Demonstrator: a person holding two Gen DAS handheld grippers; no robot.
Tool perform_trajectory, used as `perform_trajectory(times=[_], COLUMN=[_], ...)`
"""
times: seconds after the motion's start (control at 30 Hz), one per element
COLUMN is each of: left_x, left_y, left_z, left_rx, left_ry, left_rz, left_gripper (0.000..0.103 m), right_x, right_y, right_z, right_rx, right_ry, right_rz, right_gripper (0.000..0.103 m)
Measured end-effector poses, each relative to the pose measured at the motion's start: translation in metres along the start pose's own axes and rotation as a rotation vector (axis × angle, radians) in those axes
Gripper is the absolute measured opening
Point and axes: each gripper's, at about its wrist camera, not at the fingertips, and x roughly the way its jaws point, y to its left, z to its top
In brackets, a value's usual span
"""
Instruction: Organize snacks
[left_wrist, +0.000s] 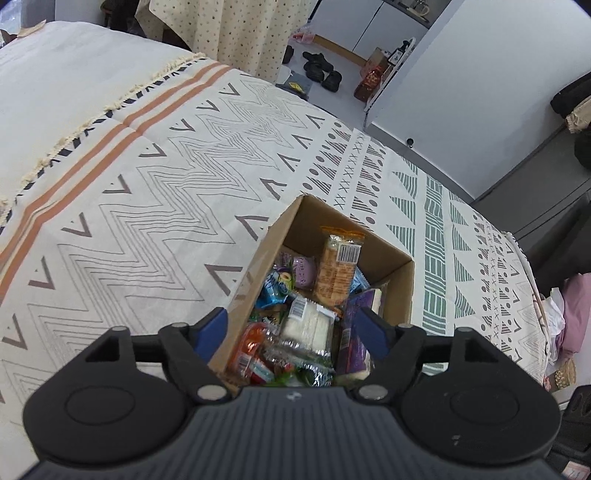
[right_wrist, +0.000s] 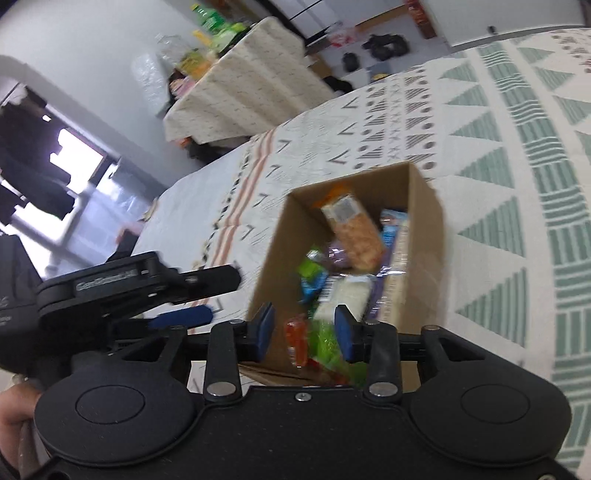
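Cardboard box (left_wrist: 399, 291) rim between open left tool (left_wrist: 293, 325) fingers

Looks like somebody's home, a lived-in room. A patterned tablecloth (left_wrist: 229, 155) covers the big table, shoes (left_wrist: 321, 68) lie on the floor by white cabinet doors (left_wrist: 369, 22), and a second clothed table (right_wrist: 236, 92) holds drink bottles (right_wrist: 210, 18) near a window (right_wrist: 70, 173).
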Motion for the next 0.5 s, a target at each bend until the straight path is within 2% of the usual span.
perform_trajectory(times=[0.07, 0.13, 0.23, 0.37, 0.5], left_x=[-0.008, -0.017, -0.031, -0.047, -0.064], left_y=[0.002, 0.003, 0.0, -0.007, -0.022], left_z=[-0.004, -0.01, -0.017, -0.023, -0.031], left_rx=[-0.006, -0.01, 0.008, 0.03, 0.071], left_ry=[-0.005, -0.019, -0.047, -0.058, -0.07], left_rz=[0.002, 0.004, 0.024, 0.027, 0.029], left_gripper=[0.078, 0.085, 0.086, 0.089, 0.095], right_x=[-0.008, -0.017, -0.029, -0.052, -0.073], right_y=[0.001, 0.003, 0.008, 0.013, 0.017], right_z=[-0.003, -0.006, -0.006, -0.009, -0.011], right_rx=[0.001, -0.003, 0.002, 0.005, -0.007], right_ry=[-0.012, -0.024, -0.049, -0.098, -0.109], right_rz=[-0.02, -0.031, -0.034, -0.051, -0.067], right_gripper=[0.038, 0.038, 0.038, 0.046, 0.048])
